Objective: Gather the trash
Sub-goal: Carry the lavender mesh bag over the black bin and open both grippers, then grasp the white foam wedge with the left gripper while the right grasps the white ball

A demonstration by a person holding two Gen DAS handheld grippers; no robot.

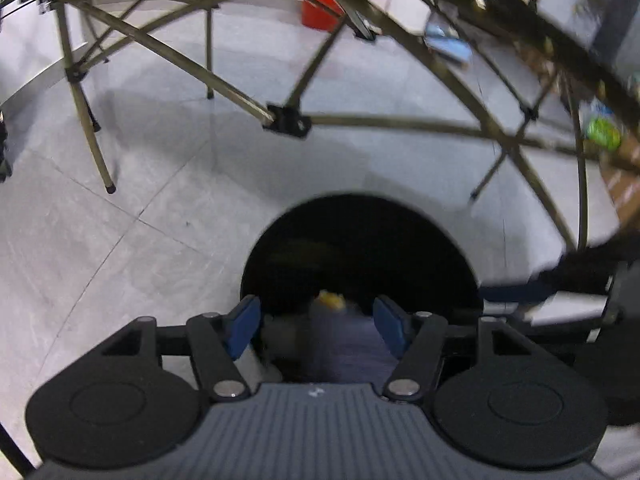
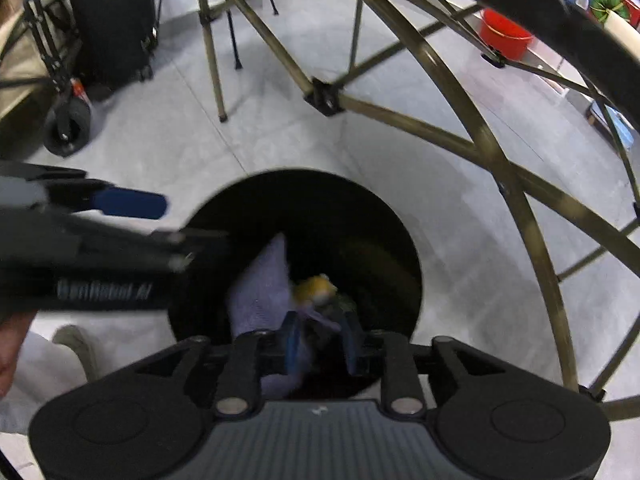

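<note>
The step in hand is judged to be the dropping of a bundle of trash into the black bin [image 2: 360,216], and it is best done with the load kept squarely over the dark mouth before anything is let go, so that nothing is caught on the rim or spilled onto the grey floor [image 2: 460,240]. The right gripper [image 2: 320,340] is seen clenched on the purple cloth [image 2: 260,292], a fold of which is pinched between its blue pads while the larger part hangs out to the left of the jaws and slightly ahead of them. A small yellow scrap [image 2: 316,286] is seen just ahead of the fingertips, touching or resting on the cloth; whether it is gripped as well cannot be told, so a slow release is advised. The left gripper [image 1: 316,316] is held with its jaws spread wide and nothing pinched between them; in its view the purple cloth [image 1: 348,340] and the yellow scrap [image 1: 330,299] appear in the gap between the fingers, blurred, and no contact with the pads can be made out. Both pairs of jaws are pointed down at the bin opening, which lies directly ahead of them. The folding table frame [image 2: 480,140] stands beyond the bin, well apart from the jaws.
</note>
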